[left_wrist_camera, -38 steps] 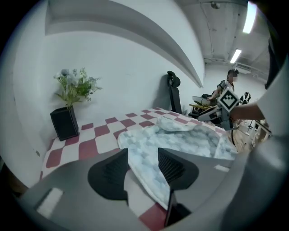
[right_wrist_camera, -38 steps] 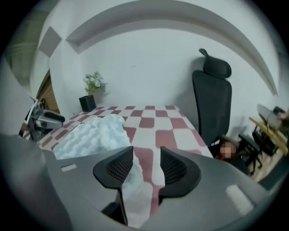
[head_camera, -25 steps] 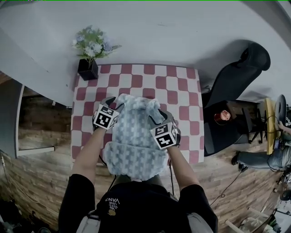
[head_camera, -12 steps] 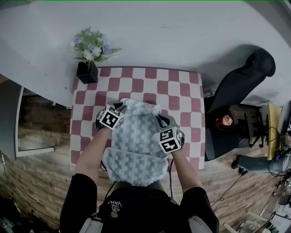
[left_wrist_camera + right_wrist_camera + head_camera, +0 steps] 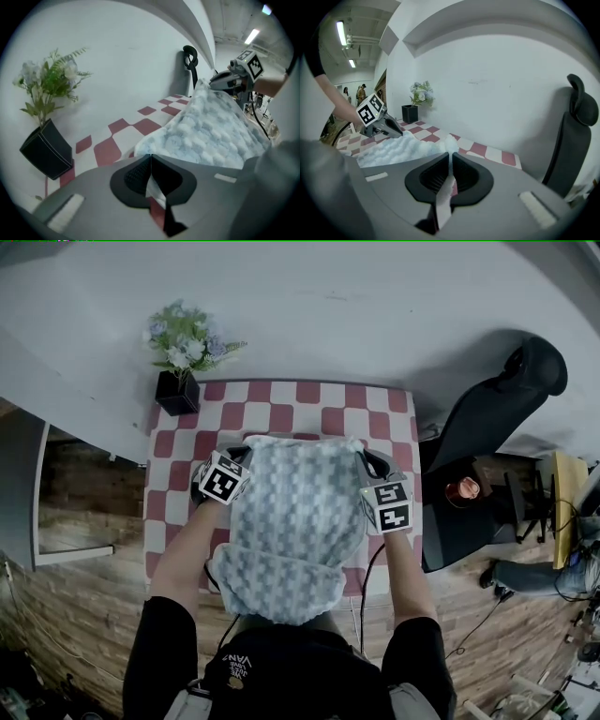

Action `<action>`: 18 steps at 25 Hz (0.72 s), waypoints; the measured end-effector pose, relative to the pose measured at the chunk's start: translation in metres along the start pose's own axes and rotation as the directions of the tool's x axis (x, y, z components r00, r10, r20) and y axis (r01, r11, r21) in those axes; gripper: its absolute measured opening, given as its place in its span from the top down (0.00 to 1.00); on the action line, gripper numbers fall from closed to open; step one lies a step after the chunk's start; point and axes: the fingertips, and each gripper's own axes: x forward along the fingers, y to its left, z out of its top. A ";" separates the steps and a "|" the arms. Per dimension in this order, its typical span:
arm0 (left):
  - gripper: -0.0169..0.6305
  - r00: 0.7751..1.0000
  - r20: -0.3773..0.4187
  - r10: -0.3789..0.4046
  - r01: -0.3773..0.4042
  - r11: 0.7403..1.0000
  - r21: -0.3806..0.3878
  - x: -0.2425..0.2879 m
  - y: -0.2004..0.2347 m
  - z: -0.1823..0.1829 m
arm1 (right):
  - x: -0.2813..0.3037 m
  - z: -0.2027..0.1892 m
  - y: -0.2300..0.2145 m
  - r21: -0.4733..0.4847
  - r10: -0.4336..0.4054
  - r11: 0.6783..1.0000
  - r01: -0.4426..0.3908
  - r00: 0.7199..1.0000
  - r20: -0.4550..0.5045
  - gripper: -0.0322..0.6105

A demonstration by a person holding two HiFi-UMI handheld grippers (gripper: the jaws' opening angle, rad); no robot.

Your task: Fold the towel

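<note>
red-checked table (image 5: pixel 281 395). towel (image 5: pixel 295 512) spread left to right between grippers: left gripper (image 5: pixel 241 450) clamped on far-left corner, right gripper (image 5: pixel 367 458) closing on far-right corner; long axis near-far.

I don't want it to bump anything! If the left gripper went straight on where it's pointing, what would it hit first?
The left gripper is shut on a corner of the towel. Just past that lies the checkered tablecloth, so it would probably hit that first, well before the white wall.
</note>
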 end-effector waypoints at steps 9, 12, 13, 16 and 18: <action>0.96 0.992 0.068 0.110 -0.111 0.994 0.004 -0.007 0.048 0.046 | 0.067 0.009 -0.037 0.008 -0.008 1.000 0.008 0.999 -0.048 0.91; 0.96 0.993 0.023 0.113 -0.113 0.994 0.005 0.008 0.049 0.039 | 0.089 -0.004 -0.040 0.014 -0.005 1.000 0.006 0.995 -0.100 0.91; 0.96 0.994 0.004 0.108 -0.108 0.994 0.008 0.014 0.048 0.035 | 0.095 -0.011 -0.040 0.021 -0.005 1.000 0.008 0.993 -0.120 0.91; 0.96 0.995 -0.045 0.091 -0.091 0.996 0.005 0.028 0.043 0.022 | 0.107 -0.029 -0.047 0.062 -0.048 0.996 0.060 0.982 -0.180 0.85; 0.93 0.992 -0.032 0.119 -0.120 0.993 -0.019 0.027 0.047 0.020 | 0.104 -0.035 -0.059 0.092 -0.102 0.988 0.122 0.975 -0.196 0.78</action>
